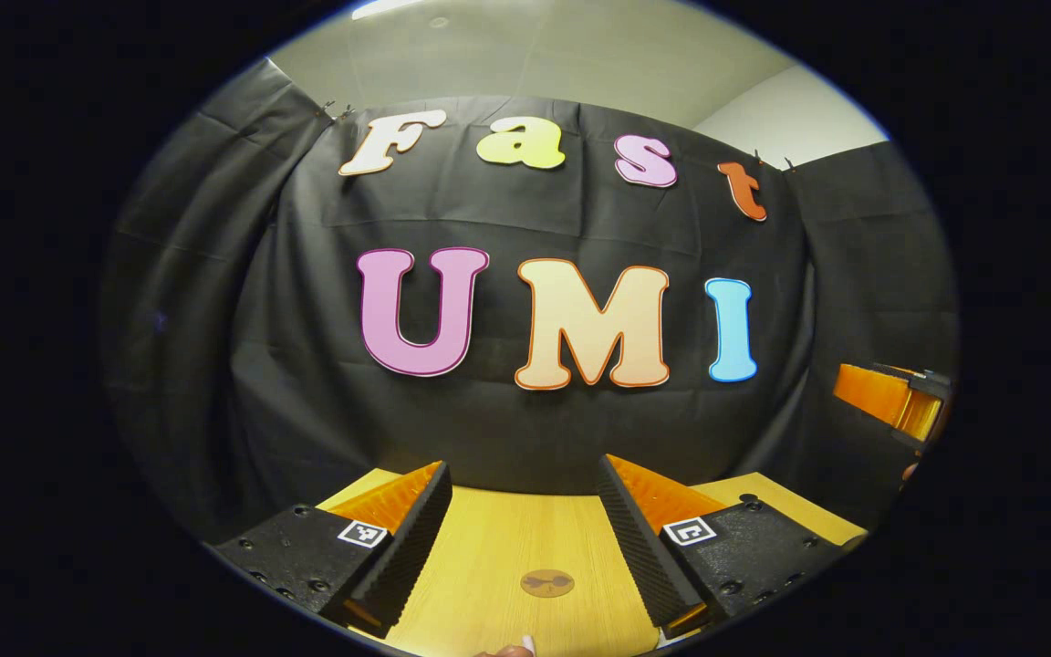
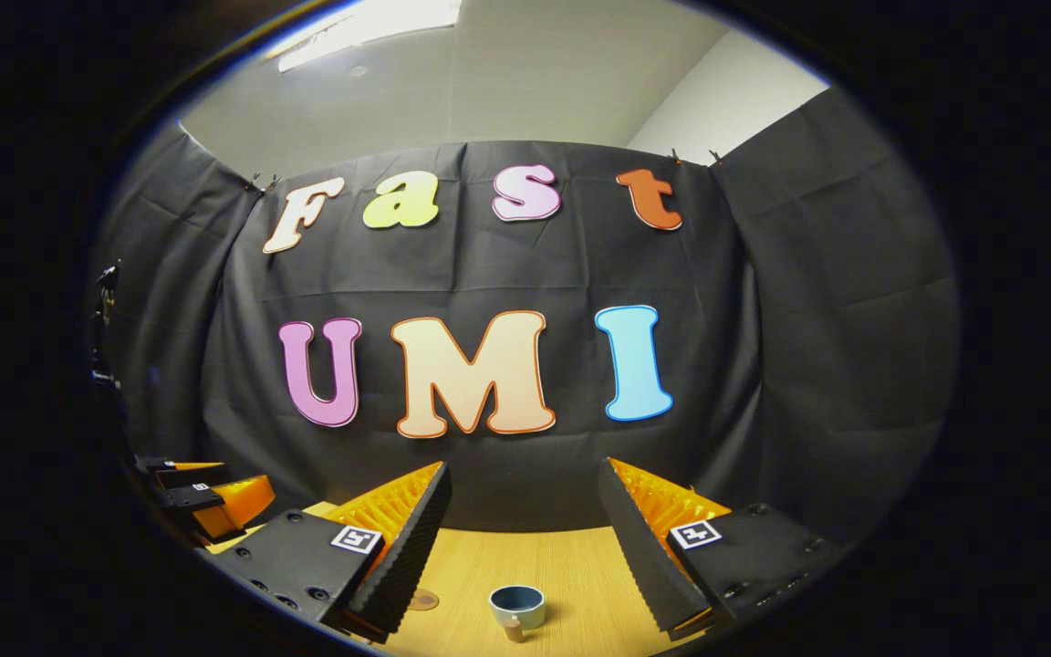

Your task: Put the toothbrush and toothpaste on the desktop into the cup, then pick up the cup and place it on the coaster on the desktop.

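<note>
Wooden desktop (image 2: pixel 580 566), one cup (image 2: pixel 517 606), one coaster (image 1: pixel 547 583)

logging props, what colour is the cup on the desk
Pale blue-grey outside, darker blue inside: cup, best in the right gripper view.

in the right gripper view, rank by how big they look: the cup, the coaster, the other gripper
1. Other gripper, largest, at the left edge.
2. Cup, on the desktop between the right gripper's open fingers.
3. Coaster, smallest, but partly hidden behind a finger, so unsure.

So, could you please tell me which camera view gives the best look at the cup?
The right gripper view: the cup stands whole on the desk, between the open right gripper fingers. The left gripper view offers the coaster instead.
</note>
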Motion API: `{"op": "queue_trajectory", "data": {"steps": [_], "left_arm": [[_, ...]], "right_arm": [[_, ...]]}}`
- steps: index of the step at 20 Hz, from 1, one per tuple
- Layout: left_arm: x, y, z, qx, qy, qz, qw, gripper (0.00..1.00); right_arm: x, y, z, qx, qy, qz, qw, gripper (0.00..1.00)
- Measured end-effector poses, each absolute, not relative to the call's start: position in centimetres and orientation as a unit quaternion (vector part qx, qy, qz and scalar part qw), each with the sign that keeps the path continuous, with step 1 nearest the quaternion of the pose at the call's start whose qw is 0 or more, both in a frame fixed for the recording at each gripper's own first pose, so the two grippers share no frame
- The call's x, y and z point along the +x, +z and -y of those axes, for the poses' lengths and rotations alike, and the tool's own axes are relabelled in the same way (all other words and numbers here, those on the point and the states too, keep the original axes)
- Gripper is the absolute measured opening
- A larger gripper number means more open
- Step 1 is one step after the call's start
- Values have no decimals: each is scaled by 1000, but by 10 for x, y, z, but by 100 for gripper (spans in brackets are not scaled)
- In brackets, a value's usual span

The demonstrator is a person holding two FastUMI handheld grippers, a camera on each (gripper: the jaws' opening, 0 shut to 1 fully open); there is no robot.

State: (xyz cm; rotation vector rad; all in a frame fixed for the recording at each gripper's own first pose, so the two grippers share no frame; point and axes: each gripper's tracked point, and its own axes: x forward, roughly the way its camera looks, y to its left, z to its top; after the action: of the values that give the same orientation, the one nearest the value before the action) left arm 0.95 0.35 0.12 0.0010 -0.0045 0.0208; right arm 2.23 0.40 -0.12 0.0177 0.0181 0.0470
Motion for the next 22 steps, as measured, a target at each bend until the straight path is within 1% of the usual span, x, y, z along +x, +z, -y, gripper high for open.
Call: {"op": "queue_trajectory", "data": {"steps": [4, 8, 11, 15, 22], "left_arm": [[9, 5, -5, -1, 11, 10, 1000, 93], [6, 5, -8, -5, 12, 11, 1000, 93], [4, 7, -13, -4, 19, 13, 1000, 94], [1, 11, -20, -1, 27, 20, 999, 94], [-6, 13, -35, 5, 44, 24, 999, 93]], "right_arm": [[21, -5, -13, 2, 36, -16, 999, 98], [21, -27, -28, 0, 61, -45, 997, 98], [17, -60, -37, -1, 80, -88, 993, 99], [13, -103, -36, 11, 86, -147, 985, 99], [-10, -201, -33, 26, 94, -290, 952, 98]]}}
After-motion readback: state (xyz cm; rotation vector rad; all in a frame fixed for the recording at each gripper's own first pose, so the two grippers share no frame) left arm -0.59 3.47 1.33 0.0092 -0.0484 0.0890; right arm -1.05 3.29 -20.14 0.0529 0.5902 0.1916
